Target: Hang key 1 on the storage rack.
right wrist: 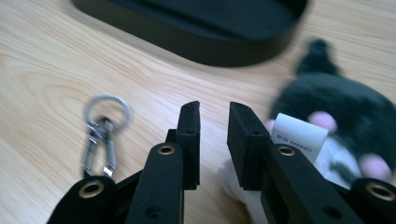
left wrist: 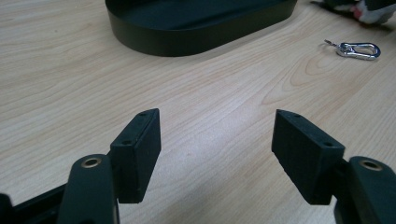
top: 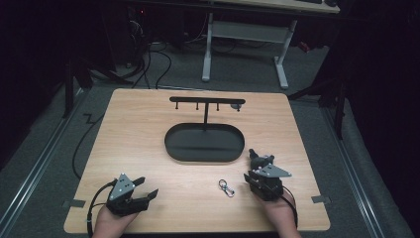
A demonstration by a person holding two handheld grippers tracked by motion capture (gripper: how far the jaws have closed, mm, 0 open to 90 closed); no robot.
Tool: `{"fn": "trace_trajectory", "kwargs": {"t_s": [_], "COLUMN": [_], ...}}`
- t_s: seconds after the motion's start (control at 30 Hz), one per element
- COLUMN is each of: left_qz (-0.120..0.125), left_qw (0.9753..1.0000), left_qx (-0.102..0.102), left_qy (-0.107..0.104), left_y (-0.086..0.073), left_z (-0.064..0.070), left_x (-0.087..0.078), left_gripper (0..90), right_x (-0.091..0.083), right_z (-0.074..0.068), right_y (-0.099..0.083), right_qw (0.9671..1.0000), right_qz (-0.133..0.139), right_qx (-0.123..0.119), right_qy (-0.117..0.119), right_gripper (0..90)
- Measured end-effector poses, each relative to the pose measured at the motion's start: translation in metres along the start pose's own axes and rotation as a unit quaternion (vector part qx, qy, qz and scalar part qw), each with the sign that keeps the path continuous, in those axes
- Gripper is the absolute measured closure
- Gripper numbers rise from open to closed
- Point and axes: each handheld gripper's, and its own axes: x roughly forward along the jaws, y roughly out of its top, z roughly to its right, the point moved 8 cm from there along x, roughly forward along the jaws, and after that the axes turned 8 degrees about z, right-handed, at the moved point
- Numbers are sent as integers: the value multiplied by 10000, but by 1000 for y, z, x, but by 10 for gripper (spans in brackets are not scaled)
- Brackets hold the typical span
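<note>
- The left gripper (top: 143, 191) is sitting low over the near left of the wooden table (top: 129, 139), its jaws spread wide and holding nothing.
- The right gripper (right wrist: 214, 122) is hovering at the near right with its jaws drawn to a narrow gap, nothing between them.
- A dark plush toy (right wrist: 327, 112) with pink spots and a white tag is lying just beside that gripper, touching its outer jaw.
- The silver keyring clip (top: 226, 187) is lying flat on the table between the two grippers, nearer the right one.
- The black oval tray (top: 204, 144) with its hook stand (top: 206, 101) is standing beyond, mid-table.
</note>
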Motion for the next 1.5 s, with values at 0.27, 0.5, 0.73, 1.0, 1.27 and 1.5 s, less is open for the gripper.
{"fn": "trace_trajectory", "kwargs": {"t_s": [0.27, 0.5, 0.73, 1.0, 1.27, 1.5], "left_qz": [48, -16, -206, -188, -186, -203], "left_qw": [9999, 9997, 9992, 9987, 9983, 9981], "left_qx": [0, 159, 238, 284, 352, 346], "left_qy": [-119, -209, -247, -376, -433, -467], "left_y": [14, 19, 14, 12, 11, 11], "left_z": [5, 14, 17, 19, 21, 22], "left_x": [22, 40, 46, 41, 40, 41], "left_gripper": [336, 335, 331, 336, 338, 339], "right_x": [-44, -64, -69, -69, -62, -55], "right_z": [17, 27, 37, 46, 44, 38], "right_y": [-18, -32, -42, -43, -33, -29], "right_qw": [9989, 9983, 9972, 9954, 9897, 9790], "right_qz": [216, 267, -38, -670, -1308, -1997], "right_qx": [338, 296, 575, 599, 490, 334], "right_qy": [-226, -414, -481, -346, -308, -233], "right_gripper": [680, 587, 463, 290, 148, 42]}}
